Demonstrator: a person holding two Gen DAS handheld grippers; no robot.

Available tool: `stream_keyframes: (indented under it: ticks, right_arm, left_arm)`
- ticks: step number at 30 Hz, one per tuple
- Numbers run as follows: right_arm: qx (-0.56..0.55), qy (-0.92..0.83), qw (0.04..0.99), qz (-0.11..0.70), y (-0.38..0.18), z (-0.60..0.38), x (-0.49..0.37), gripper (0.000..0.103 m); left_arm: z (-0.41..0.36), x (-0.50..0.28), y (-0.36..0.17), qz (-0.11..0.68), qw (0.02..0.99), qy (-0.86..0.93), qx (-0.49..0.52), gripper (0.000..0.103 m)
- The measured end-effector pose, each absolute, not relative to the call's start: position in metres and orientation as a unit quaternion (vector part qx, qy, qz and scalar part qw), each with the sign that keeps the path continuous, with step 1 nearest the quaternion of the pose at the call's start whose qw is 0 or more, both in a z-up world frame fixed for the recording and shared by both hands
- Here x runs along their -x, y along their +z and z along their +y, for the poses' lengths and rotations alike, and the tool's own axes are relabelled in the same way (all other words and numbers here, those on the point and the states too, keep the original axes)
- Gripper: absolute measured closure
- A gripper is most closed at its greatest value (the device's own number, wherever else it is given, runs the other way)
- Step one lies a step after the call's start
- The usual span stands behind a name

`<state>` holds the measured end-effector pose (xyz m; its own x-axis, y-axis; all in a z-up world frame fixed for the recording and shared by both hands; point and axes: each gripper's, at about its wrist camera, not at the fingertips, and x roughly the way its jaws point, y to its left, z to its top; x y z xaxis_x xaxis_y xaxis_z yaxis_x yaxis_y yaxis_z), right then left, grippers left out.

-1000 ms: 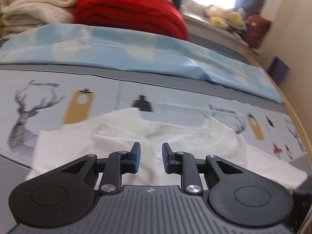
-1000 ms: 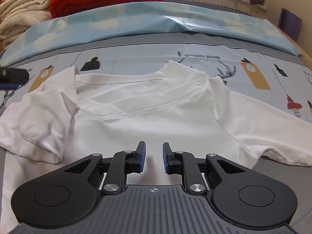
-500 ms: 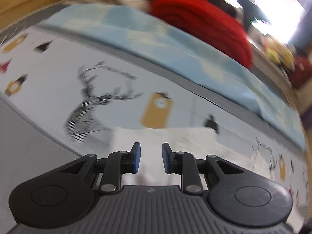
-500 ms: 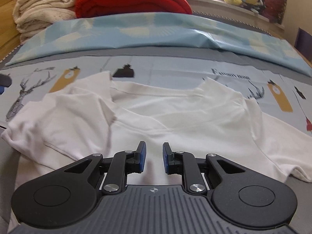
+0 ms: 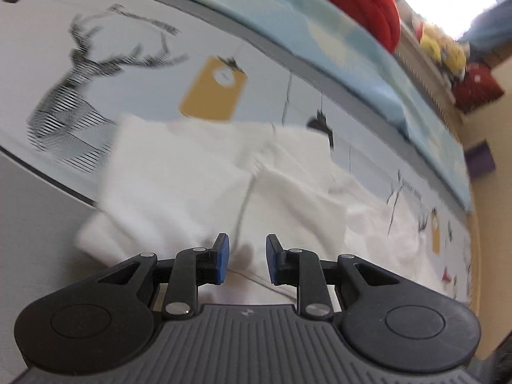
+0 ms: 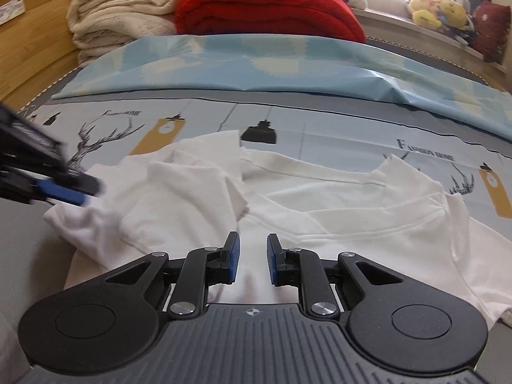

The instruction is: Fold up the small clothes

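Printed bedsheet (image 6: pixel 320 128) carries the shirt (image 6: pixel 336 211) mid-bed. My left gripper (image 5: pixel 244 257) and right gripper (image 6: pixel 252 257) hover slightly parted, empty; I'd flatten the crumpled sleeve (image 6: pixel 134 201) before pinching.

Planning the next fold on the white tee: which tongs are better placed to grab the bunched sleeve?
Left. The left tongs are open at the bunched sleeve of the white tee; the right tongs hover open over its middle.
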<state>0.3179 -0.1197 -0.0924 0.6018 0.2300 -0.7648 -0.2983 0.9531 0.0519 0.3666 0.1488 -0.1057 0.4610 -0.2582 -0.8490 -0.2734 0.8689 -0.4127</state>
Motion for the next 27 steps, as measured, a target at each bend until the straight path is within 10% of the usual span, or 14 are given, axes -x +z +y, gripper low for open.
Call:
stream_keyframes:
  ticks: [7,10,18,27]
  right_arm:
    - [0.050,0.177,0.885,0.427,-0.094,-0.118,-0.313,0.084]
    - [0.064,0.194,0.882,0.424,-0.095,-0.116,-0.310,0.082]
    - [0.114,0.226,0.887,0.386,-0.091,-0.109,-0.303,0.057]
    - [0.127,0.185,0.899,0.376,-0.091,-0.115,-0.309,0.058]
  left_arm:
    - [0.126,-0.379,-0.130,0.547,0.807,0.036,0.222,0.074]
    - [0.114,-0.383,-0.124,0.539,0.818,0.010,0.202,0.102]
    - [0.067,-0.382,-0.072,0.475,0.836,-0.171,0.215,0.102]
    - [0.034,-0.368,-0.061,0.457,0.817,-0.289,0.199,0.096]
